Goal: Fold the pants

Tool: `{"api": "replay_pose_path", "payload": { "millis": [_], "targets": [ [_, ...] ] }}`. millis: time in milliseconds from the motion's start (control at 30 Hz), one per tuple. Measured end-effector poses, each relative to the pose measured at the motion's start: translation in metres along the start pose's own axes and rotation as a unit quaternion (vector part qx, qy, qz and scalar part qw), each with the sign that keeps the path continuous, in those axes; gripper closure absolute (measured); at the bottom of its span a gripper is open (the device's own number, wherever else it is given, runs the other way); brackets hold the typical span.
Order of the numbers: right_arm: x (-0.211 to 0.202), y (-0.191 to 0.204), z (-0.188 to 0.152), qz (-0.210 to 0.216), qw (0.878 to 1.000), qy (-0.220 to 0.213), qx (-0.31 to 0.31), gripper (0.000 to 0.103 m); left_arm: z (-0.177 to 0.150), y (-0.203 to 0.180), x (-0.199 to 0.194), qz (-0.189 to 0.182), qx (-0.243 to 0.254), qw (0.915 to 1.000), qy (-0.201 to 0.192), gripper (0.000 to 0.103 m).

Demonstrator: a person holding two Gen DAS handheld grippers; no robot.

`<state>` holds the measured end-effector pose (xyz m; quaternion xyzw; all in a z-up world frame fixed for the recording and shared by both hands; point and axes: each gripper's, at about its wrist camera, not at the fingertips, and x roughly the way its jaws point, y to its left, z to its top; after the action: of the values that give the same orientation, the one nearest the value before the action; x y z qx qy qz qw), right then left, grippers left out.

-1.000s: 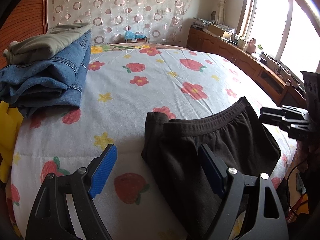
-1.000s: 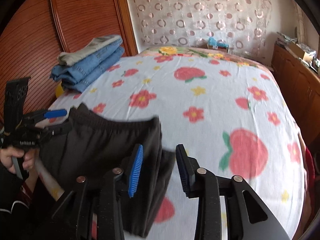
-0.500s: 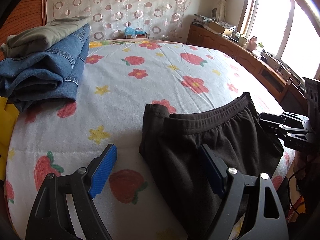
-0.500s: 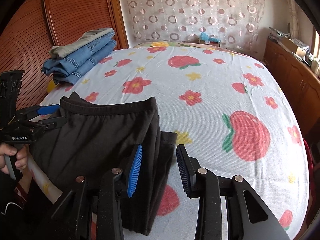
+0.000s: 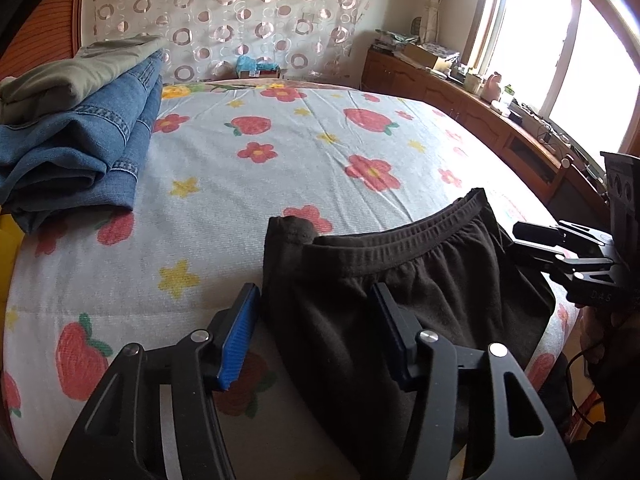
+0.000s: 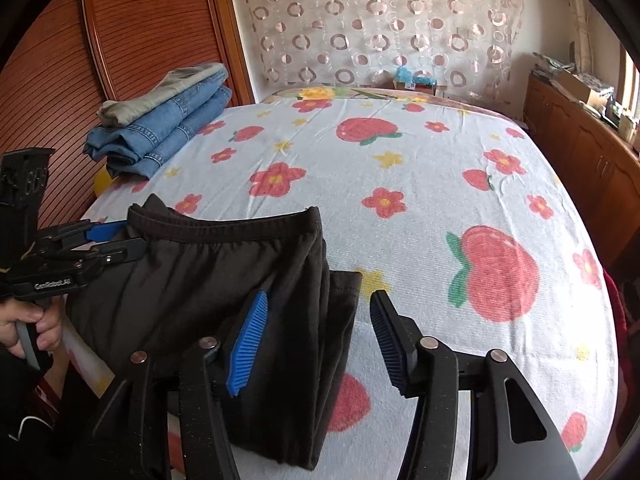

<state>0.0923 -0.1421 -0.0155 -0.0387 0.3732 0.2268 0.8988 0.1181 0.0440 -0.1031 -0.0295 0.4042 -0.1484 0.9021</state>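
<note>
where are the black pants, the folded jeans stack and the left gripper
black pants (image 5: 420, 280): left wrist view, front panel below the waistband
folded jeans stack (image 6: 168, 128): right wrist view, top fold of the denim
left gripper (image 5: 316, 336): left wrist view, midway between its open fingertips

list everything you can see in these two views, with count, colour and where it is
pants: one, black, folded at the near edge of the bed, waistband facing away
jeans: one folded stack, blue, far left corner of the bed
folded garment: one, grey-green, on top of the jeans
bedsheet: one, white with red strawberries, flowers and yellow stars
curtain: one, pale with ring pattern, behind the bed
cabinet: one run, brown wood, cluttered top, along the window wall
left gripper: black, blue pads, jaws just closing, straddling the pants' side edge
right gripper: same, jaws just opening, over the opposite edge
hand: one, on the left gripper's handle
</note>
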Motion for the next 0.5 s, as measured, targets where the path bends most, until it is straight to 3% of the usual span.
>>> {"api": "replay_pose_path", "payload": {
  "millis": [167, 500],
  "targets": [
    [-0.004, 0.004, -0.005, 0.003, 1.000, 0.000, -0.001, 0.040, 0.000, 0.001, 0.000, 0.000, -0.001, 1.0000, -0.001, 0.045],
    [0.008, 0.002, -0.005, -0.012, 1.000, 0.003, 0.010, 0.039, 0.003, 0.005, 0.000, -0.011, -0.021, 0.9997, -0.004, 0.046]
  ]
}}
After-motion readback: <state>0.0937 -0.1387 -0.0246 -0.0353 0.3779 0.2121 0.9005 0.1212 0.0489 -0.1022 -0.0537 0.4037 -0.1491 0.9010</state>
